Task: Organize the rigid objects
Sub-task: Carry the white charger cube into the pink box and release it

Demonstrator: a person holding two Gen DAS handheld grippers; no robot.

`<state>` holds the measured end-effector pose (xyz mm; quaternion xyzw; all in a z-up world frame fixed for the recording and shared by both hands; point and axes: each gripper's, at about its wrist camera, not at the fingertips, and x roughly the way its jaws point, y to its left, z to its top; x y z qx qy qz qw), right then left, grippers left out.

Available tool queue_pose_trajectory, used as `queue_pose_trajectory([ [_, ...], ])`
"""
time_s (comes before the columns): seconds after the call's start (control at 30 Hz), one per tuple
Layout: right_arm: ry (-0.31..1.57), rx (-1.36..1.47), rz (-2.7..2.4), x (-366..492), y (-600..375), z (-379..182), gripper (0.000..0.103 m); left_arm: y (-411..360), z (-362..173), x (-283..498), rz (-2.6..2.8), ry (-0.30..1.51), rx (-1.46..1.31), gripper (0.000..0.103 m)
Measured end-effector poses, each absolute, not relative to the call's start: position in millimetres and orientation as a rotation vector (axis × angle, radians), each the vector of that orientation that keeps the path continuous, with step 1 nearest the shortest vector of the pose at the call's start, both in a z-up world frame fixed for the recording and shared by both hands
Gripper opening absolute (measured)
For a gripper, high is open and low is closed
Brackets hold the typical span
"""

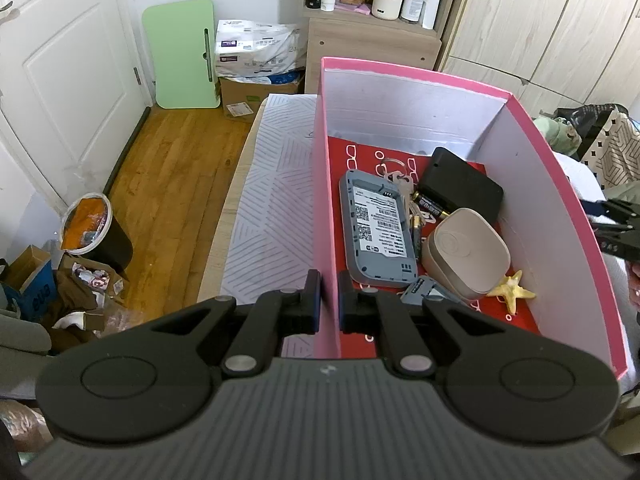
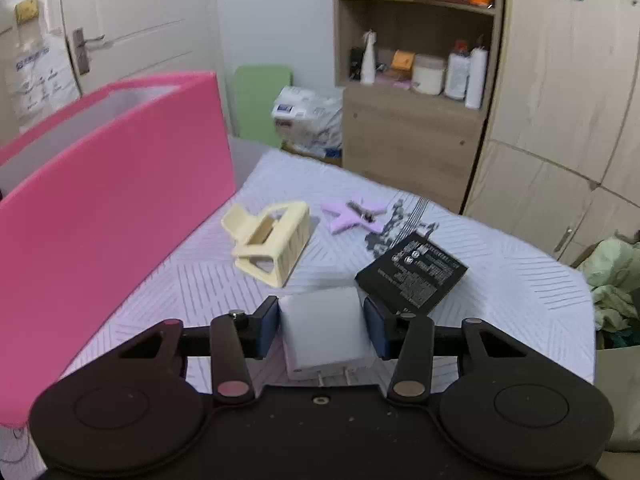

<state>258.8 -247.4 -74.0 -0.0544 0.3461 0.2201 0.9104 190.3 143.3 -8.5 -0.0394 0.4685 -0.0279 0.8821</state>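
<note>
Left wrist, hidden: the left gripper (image 1: 329, 300) is blocking the near end of the pink box (image 1: 568, 200), and a grey part (image 1: 420, 290) is poking out from behind its finger, too cut off to name.
Left wrist, grip: the jaws are pinching narrow on the box's left wall, one finger outside, one inside.
Left wrist, contents: a grey device shell (image 1: 376, 228) is lying label-up, long axis running away from the camera along the left wall; keys (image 1: 400, 184) and batteries (image 1: 430, 204) are wedged beside it, partly covered.
Left wrist, more contents: a black case (image 1: 460, 188) is sitting toward the far right corner, a beige rounded case (image 1: 466, 254) is nearer, and a yellow starfish (image 1: 512, 290) is just beside it.
Left wrist, edge: the right gripper (image 1: 618, 224) is peeking in at the right border, mostly cropped.
Right wrist, grip: the right gripper (image 2: 326, 326) is straddling a white charger block (image 2: 326, 328); the picture is soft, so I cannot tell if both pads are pressing on it.
Right wrist, charger: plain white and boxy, its metal prongs pointing back toward the camera, resting on the striped bedcover (image 2: 500, 280).
Right wrist, around: a black labelled battery pack (image 2: 412, 272) is lying just right of it, a cream hair claw (image 2: 274, 240) and a lilac star clip (image 2: 354, 214) farther off.
Right wrist, box: the pink wall is filling the left, its inside hidden.
</note>
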Motion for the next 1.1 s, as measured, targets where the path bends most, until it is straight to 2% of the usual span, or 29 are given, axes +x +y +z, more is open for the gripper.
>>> queue_pose_trajectory([
  [0.37, 0.476, -0.085, 0.759, 203.1, -192.3, 25.9, 0.052, 142.2, -9.2, 191.3, -0.054, 0.974, -0.078, 0.007],
  [0.53, 0.610, -0.077, 1.044, 200.6, -149.3, 37.6, 0.052, 144.5, -9.7, 190.5, -0.056, 0.974, -0.091, 0.007],
  [0.67, 0.772, -0.064, 1.145, 212.6, -119.9, 18.8, 0.052, 143.6, -9.3, 189.9, -0.059, 0.976, -0.076, 0.007],
  [0.8, 0.882, -0.198, 1.065, 216.0, -97.2, -2.9, 0.052, 143.3, -8.8, 190.0, -0.061, 0.977, -0.077, 0.007],
  [1.0, 0.902, -0.299, 0.988, 212.3, -91.3, -6.7, 0.053, 145.5, -8.6, 190.1, -0.058, 0.975, -0.098, 0.007],
  [1.1, 0.857, -0.241, 0.935, 212.1, -107.2, 4.4, 0.061, 144.3, -8.5, 190.7, -0.051, 0.973, -0.090, 0.007],
])
